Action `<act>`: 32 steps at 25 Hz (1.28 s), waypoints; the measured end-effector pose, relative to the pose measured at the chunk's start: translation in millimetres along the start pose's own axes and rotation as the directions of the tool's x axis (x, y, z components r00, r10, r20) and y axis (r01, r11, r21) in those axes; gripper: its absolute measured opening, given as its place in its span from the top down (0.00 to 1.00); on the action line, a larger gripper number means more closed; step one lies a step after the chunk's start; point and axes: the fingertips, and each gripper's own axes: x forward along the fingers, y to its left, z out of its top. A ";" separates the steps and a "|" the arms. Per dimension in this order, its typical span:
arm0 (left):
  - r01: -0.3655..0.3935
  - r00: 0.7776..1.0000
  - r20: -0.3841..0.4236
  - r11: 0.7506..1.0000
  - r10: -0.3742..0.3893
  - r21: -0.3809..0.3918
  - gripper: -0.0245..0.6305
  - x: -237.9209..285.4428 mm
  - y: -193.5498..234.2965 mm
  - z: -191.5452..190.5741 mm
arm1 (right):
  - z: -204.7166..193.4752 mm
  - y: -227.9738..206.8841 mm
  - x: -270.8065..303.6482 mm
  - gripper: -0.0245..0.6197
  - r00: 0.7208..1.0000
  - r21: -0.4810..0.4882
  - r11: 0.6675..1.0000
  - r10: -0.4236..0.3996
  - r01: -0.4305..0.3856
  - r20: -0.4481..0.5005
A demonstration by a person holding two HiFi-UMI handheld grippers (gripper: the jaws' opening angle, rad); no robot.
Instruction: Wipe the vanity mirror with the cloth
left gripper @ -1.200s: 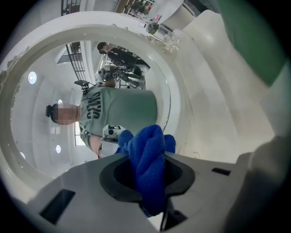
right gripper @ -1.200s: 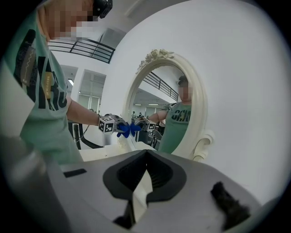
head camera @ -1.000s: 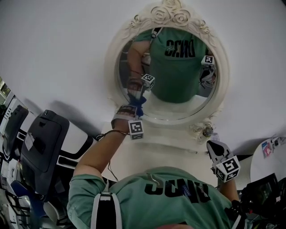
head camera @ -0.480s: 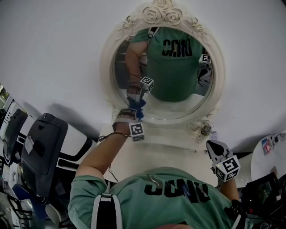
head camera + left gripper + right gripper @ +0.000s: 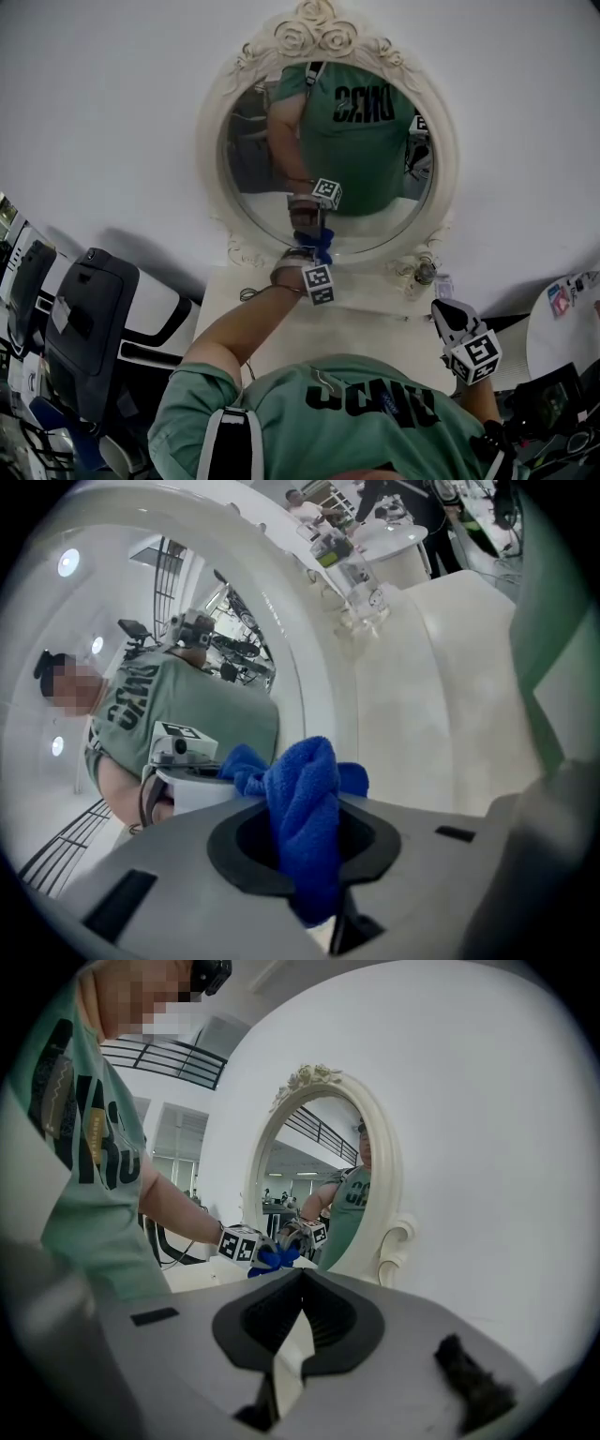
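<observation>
in the head view, black equipment [image 5: 89, 323] stands at 8 o'clock, beside the white vanity top [image 5: 375, 323]. near the centre, the left gripper [image 5: 317, 251] reaches up to the vanity mirror [image 5: 253, 159], its 2 jaws clamped on a bunched blue cloth [image 5: 324, 242]. the cloth presses on the glass at the mirror's 6 o'clock edge, just above the cream carved frame [image 5: 211, 159], and meets its own reflection there. the left gripper view shows the cloth filling the gap between the jaws and spilling out in front. at 4 o'clock, the right gripper [image 5: 444, 312] hangs over the vanity top, well apart from the mirror, its 2 jaws drawn together with nothing between them. its own view faces the mirror from the side.
</observation>
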 end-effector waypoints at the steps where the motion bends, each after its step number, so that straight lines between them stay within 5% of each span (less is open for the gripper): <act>1: 0.015 1.000 0.013 1.000 -0.015 0.003 0.83 2.1 -3.6 12.5 | -0.8 -1.1 -1.3 0.94 1.000 0.005 1.000 -0.005 0.005 0.001; 8: 0.160 0.980 0.149 0.970 -0.133 -0.181 0.84 -0.2 -5.5 83.1 | -14.7 -10.3 -4.9 0.94 1.000 0.041 0.999 -0.023 0.023 0.003; 19: 0.157 0.926 0.365 0.976 -0.092 -0.153 0.83 -44.3 26.6 182.0 | -16.0 -15.1 -1.2 0.94 0.999 0.045 0.999 -0.029 0.028 0.017; 27: 0.101 0.815 0.579 0.980 0.015 -0.169 0.82 -111.3 45.4 213.0 | -1.8 -10.7 -4.6 0.94 0.999 0.025 0.999 -0.031 0.030 0.031; 32: 0.231 0.719 0.693 0.918 0.061 -0.321 0.82 -161.9 58.9 158.5 | 1.4 -9.5 -8.9 0.94 0.999 0.039 0.999 -0.037 0.036 0.024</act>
